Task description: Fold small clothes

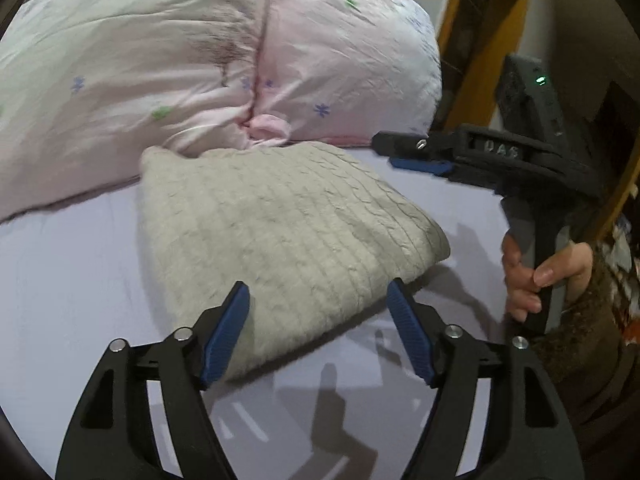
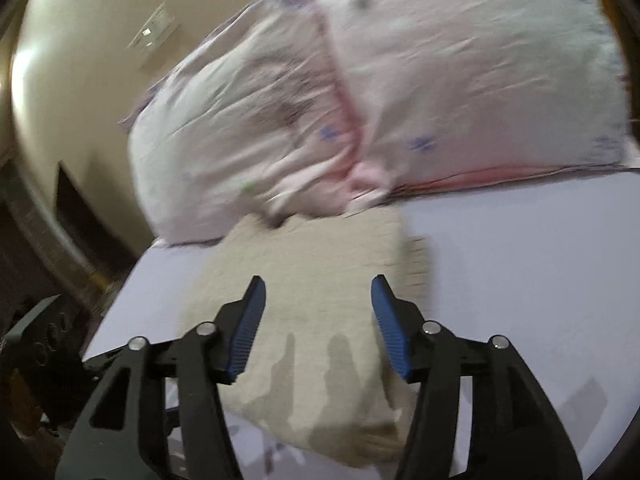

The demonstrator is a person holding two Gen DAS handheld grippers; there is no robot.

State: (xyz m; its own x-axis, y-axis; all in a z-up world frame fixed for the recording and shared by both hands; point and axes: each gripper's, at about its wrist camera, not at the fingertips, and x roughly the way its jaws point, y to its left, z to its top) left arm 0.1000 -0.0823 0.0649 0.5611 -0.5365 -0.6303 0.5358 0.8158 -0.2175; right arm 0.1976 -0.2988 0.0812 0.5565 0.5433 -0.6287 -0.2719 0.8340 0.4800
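A beige knitted garment (image 1: pixel 280 232) lies folded into a thick rectangle on the pale lilac bed sheet (image 1: pixel 72 280). My left gripper (image 1: pixel 318 296) is open and empty, hovering just above the garment's near edge. My right gripper (image 2: pixel 318 292) is open and empty above the same garment (image 2: pixel 312 320), which shows blurred in the right wrist view. The right gripper also shows in the left wrist view (image 1: pixel 416 156), held by a hand at the right, past the garment's far right corner.
A big pink quilt (image 1: pixel 200 52) with small flower prints is bunched up behind the garment and touches its far edge. A wooden door frame (image 1: pixel 500 40) stands at the right. The bed's left edge (image 2: pixel 116 304) drops to dark furniture.
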